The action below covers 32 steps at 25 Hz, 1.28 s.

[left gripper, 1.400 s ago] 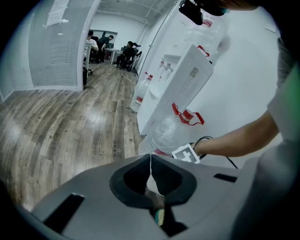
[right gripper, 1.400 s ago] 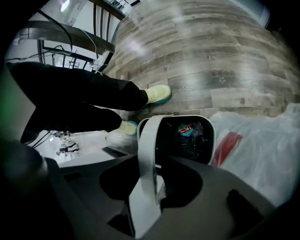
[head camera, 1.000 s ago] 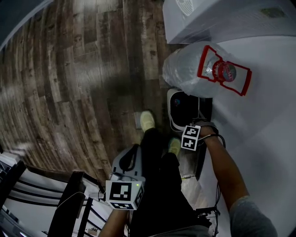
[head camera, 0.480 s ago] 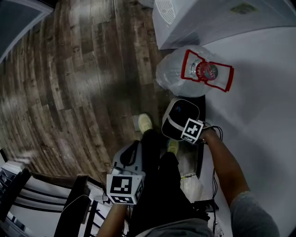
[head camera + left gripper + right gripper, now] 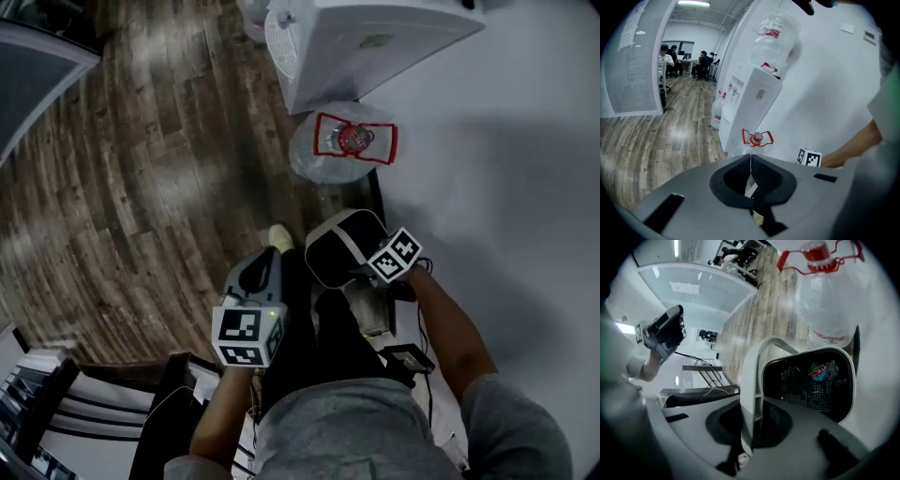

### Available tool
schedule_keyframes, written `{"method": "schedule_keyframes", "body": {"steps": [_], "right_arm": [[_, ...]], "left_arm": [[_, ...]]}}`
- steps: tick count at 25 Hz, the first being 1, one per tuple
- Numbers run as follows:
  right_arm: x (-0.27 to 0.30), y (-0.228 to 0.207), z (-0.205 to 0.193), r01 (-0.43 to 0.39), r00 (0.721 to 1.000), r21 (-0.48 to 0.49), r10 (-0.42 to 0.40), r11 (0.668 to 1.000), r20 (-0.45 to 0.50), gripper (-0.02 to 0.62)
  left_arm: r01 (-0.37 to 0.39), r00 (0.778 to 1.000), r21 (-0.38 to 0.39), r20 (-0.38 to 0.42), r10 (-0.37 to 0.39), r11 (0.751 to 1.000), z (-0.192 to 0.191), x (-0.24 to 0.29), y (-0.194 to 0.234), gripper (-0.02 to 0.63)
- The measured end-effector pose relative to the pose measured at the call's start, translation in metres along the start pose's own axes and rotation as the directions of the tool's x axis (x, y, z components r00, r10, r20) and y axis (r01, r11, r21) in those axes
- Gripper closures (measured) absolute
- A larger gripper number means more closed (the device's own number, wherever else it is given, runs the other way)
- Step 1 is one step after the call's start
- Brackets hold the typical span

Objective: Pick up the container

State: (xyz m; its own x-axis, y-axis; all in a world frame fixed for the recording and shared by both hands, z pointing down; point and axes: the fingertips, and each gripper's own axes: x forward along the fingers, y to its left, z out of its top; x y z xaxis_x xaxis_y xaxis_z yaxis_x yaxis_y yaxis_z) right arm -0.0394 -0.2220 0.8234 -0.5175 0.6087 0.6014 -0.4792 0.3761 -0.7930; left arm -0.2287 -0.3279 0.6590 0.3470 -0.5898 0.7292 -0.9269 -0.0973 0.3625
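Dark wood-plank floor [image 5: 141, 187]: white-rimmed black plastic container [image 5: 339, 246], grounded a second ago, now hangs lifted, right gripper [image 5: 749, 430] clamped on its white rim, left gripper [image 5: 751, 185] closed and empty, so pickup looks essentially done.

The water bottle [image 5: 330, 157] stands between the dispenser [image 5: 375, 42] beyond it and the container [image 5: 337, 248] nearer.
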Motion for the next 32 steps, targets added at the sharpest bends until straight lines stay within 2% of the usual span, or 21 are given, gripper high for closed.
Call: {"method": "schedule_keyframes", "body": {"steps": [6, 8, 10, 14, 18, 24, 26, 28, 32], "right_arm": [[-0.057, 0.071, 0.018, -0.037, 0.982, 0.033, 0.030, 0.999, 0.184, 0.568], [-0.081, 0.097, 0.022, -0.059, 0.966, 0.049, 0.045, 0.997, 0.254, 0.568], [-0.107, 0.119, 0.028, -0.092, 0.937, 0.066, 0.064, 0.994, 0.343, 0.568], [-0.161, 0.154, 0.036, -0.181, 0.846, 0.097, 0.105, 0.979, 0.523, 0.568], [-0.199, 0.189, 0.033, -0.252, 0.746, 0.088, 0.135, 0.964, 0.652, 0.568], [-0.250, 0.231, 0.014, -0.370, 0.553, 0.032, 0.193, 0.928, 0.810, 0.566], [-0.263, 0.242, 0.004, -0.388, 0.505, -0.011, 0.223, 0.921, 0.834, 0.566], [-0.268, 0.247, -0.013, -0.393, 0.480, -0.024, 0.227, 0.919, 0.847, 0.566], [-0.264, 0.256, -0.047, -0.373, 0.483, 0.011, 0.184, 0.928, 0.856, 0.566]], "left_arm": [[0.026, 1.000, 0.087, 0.011, -0.027, 0.996, 0.035, -0.036, -0.042, 0.589], [0.035, 0.999, 0.100, 0.022, -0.038, 0.994, 0.046, -0.053, -0.056, 0.590], [0.041, 0.998, 0.118, 0.036, -0.046, 0.992, 0.055, -0.067, -0.069, 0.590], [0.038, 0.997, 0.149, 0.068, -0.048, 0.988, 0.066, -0.090, -0.097, 0.589], [0.034, 0.993, 0.161, 0.107, -0.052, 0.986, 0.074, -0.107, -0.128, 0.589], [0.044, 0.987, 0.210, 0.145, -0.076, 0.977, 0.063, -0.134, -0.180, 0.590], [0.043, 0.983, 0.217, 0.164, -0.080, 0.975, 0.058, -0.143, -0.194, 0.590], [0.045, 0.981, 0.218, 0.176, -0.085, 0.975, 0.050, -0.150, -0.208, 0.589], [0.045, 0.975, 0.238, 0.201, -0.094, 0.970, 0.034, -0.171, -0.234, 0.589]]}}
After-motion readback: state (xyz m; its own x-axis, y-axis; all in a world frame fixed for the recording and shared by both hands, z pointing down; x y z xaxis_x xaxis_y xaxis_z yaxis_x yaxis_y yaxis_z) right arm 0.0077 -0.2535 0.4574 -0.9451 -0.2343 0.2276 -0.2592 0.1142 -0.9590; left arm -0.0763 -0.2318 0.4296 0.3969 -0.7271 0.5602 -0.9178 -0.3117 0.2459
